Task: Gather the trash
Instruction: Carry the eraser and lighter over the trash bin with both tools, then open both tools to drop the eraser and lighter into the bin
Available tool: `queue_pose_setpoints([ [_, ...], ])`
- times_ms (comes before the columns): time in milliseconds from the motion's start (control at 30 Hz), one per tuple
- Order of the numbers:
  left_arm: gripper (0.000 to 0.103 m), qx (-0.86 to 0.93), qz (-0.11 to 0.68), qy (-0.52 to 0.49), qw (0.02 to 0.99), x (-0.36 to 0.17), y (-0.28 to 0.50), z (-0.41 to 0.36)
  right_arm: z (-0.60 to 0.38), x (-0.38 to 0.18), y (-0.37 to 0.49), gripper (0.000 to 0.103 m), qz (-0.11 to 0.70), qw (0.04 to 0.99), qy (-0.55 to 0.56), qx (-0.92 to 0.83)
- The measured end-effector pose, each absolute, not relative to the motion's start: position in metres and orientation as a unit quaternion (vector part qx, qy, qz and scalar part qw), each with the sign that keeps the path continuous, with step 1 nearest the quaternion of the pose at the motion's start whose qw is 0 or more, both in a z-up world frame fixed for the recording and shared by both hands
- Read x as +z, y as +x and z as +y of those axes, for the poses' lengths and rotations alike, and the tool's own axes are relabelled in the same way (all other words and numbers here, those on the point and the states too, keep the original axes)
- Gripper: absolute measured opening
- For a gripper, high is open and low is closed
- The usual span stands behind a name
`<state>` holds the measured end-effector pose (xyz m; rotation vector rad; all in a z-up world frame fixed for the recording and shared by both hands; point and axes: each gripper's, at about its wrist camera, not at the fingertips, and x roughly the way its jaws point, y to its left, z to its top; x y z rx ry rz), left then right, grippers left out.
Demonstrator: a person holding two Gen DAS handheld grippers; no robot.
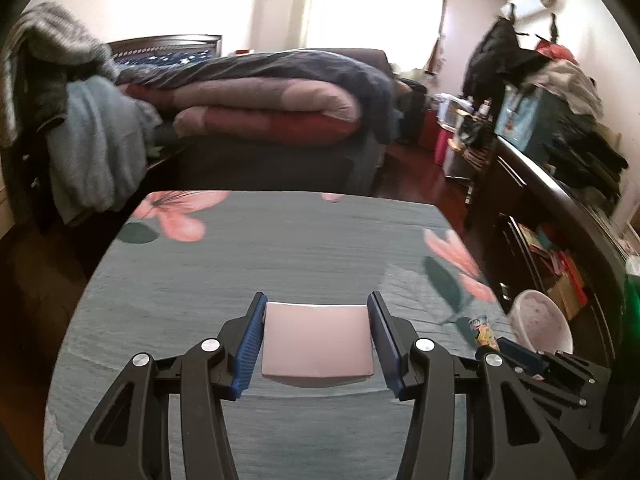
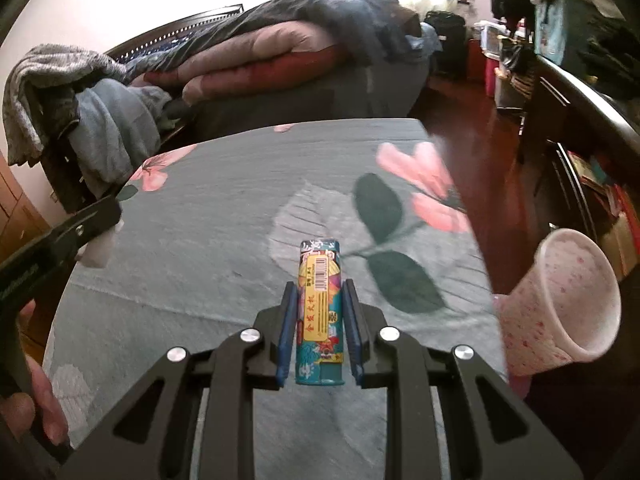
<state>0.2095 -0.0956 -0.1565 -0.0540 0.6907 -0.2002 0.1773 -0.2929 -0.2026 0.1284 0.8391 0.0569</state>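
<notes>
— Blue pads on my right hand-held gripper (image 2: 319,322) are clamped on a wrapper (image 2: 320,312), teal and yellow with a barcode, pinched at both long sides. It points straight ahead over the table (image 2: 208,216) with the flowered cloth.

— And your left one?

— My left hand-held gripper (image 1: 317,338) grips a flat pinkish box (image 1: 317,340) by its two sides, jaws spread wide to the box's width, held level above the table. In the right view I see its black body at the left edge with the box's pale end sticking out, and my left hand (image 2: 38,400) wrapped round the handle.

— Anything nearby?

— A pink speckled bin (image 2: 560,300) past the table's right edge, tilted, mouth towards me. The wrapper is near it, not over it.
</notes>
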Motion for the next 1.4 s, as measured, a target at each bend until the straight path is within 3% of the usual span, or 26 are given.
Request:
queue_pose_setpoints([
  [400,0.051,-0.183,0.322,0.022,0.928,-0.143,0.201,-0.209,-0.399,-0.189,0.125,0.023,0.361,0.925,0.11,-0.046],
  [733,0.051,-0.293,0.316,0.052,0.901,-0.144,0.212,-0.35,-0.522,-0.207,0.103,0.024,0.345,0.914,0.155,-0.146],
  [1267,0.052,-0.364,0.398,0.066,0.839,-0.227,0.271,-0.518,-0.631,-0.272,0.134,0.026,0.344,0.898,0.185,-0.205],
  [1333,0.056,-0.364,0.406,0.064,0.836,-0.236,0.278,-0.53,-0.639,-0.28,0.142,0.028,0.346,0.895,0.19,-0.206],
  [1400,0.069,-0.369,0.411,0.06,0.831,-0.242,0.282,-0.536,-0.645,-0.287,0.148,0.029,0.349,0.893,0.19,-0.213],
])
